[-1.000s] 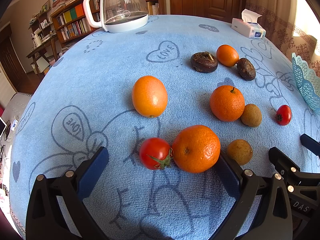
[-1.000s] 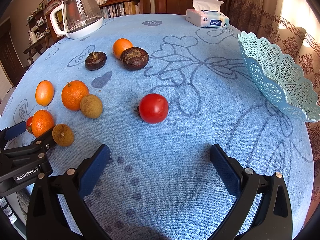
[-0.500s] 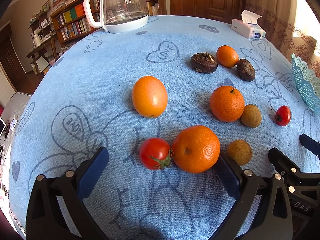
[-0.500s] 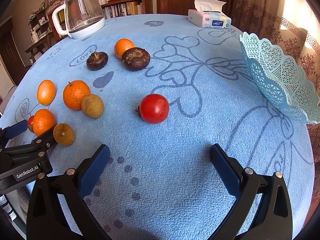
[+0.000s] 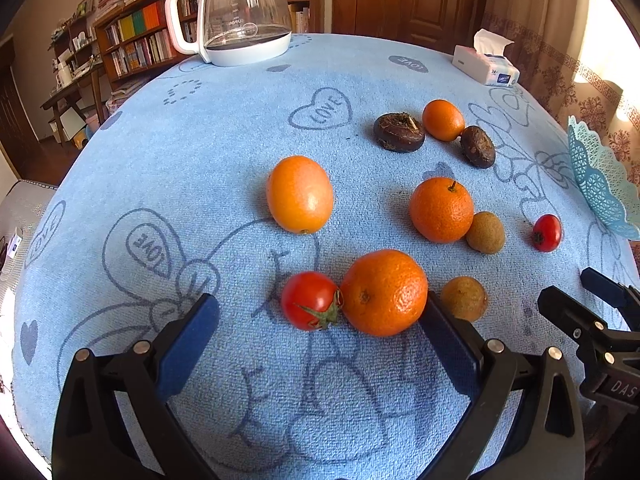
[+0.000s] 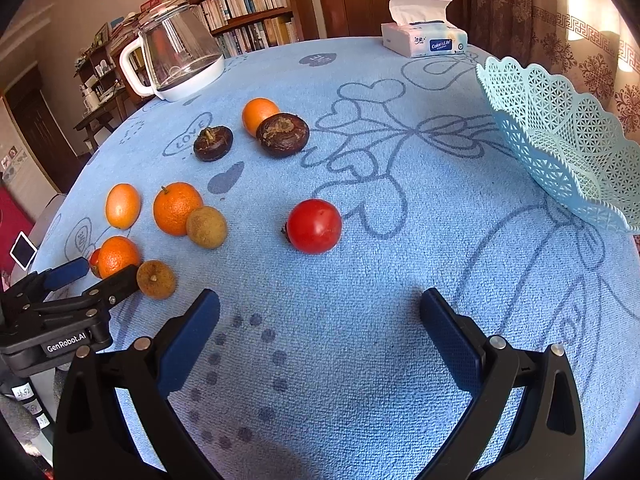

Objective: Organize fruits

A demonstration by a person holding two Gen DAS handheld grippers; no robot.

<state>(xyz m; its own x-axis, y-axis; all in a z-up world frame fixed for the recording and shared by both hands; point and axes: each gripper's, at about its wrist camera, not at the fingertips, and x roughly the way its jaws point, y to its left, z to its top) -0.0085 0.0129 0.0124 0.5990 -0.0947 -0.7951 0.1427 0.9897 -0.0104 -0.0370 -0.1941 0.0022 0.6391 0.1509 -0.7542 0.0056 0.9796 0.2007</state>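
fruits (image 5: 383, 292) unmoved | left gripper (image 5: 320, 312) still wide | right gripper (image 6: 320, 312) unchanged

Between my left gripper's (image 5: 318, 322) spread jaws, a small red tomato (image 5: 310, 300) touches a round orange tangerine (image 5: 383, 293) on its right; a brown longan (image 5: 464, 298) lies just beyond. The pale blue lattice plastic basket (image 6: 560, 136) sits at the blue towelling tablecloth's (image 6: 400, 320) right edge.

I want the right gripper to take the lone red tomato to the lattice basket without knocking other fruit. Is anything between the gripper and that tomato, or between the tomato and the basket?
Nothing visible. Bare blue tablecloth lies between the open right gripper and the tomato, and on to the basket.
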